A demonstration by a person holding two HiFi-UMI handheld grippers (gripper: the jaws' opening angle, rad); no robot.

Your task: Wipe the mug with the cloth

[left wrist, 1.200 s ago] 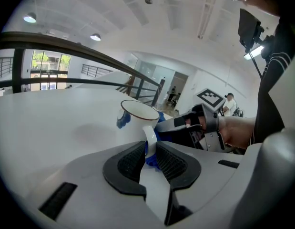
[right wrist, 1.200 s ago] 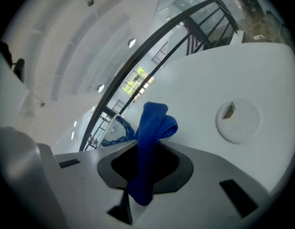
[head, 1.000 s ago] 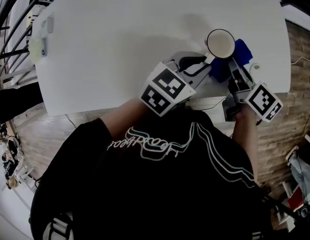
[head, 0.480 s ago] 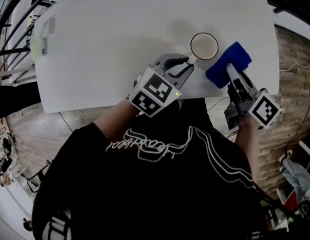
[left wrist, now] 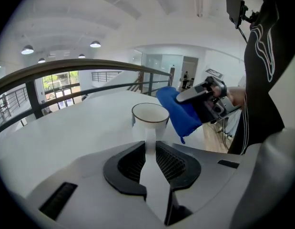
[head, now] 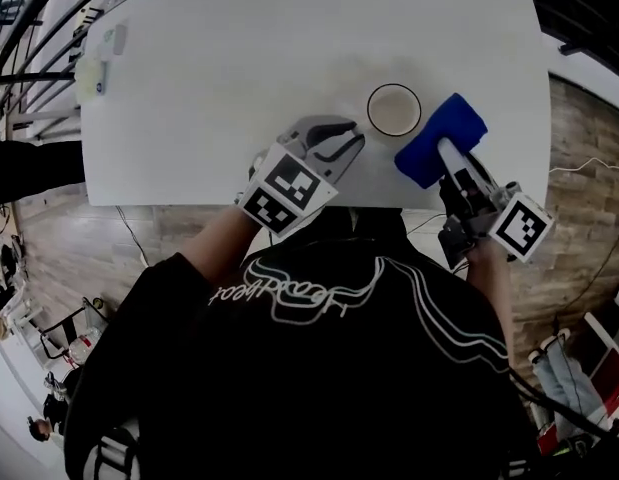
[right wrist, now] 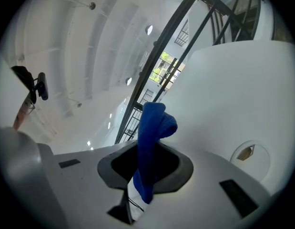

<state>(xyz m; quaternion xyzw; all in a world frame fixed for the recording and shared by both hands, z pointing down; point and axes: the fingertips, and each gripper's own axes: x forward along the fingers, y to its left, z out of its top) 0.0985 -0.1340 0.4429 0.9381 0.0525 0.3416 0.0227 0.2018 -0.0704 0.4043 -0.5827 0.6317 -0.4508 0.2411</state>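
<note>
A white mug (head: 394, 110) with a dark rim is upright near the table's front edge. My left gripper (head: 355, 134) is shut on its handle (left wrist: 150, 138), which runs between the pads in the left gripper view; I cannot tell whether the mug rests on the table. Just right of the mug, and not touching it, is a bunched blue cloth (head: 441, 138). My right gripper (head: 447, 154) is shut on the cloth. In the right gripper view the cloth (right wrist: 153, 132) sticks up out of the jaws. The left gripper view has the cloth (left wrist: 178, 112) to the mug's (left wrist: 150, 119) right.
The white table (head: 239, 58) stretches away behind the mug. Small pale objects (head: 94, 68) lie at its far left corner. Dark railings (head: 29, 28) run along the left side. Wooden floor (head: 579, 218) lies past the table's right and front edges.
The cloth, pressed to the mug's right side a second ago, has come off it and now sits clear to the right. Mug and left gripper have shifted left in view.
</note>
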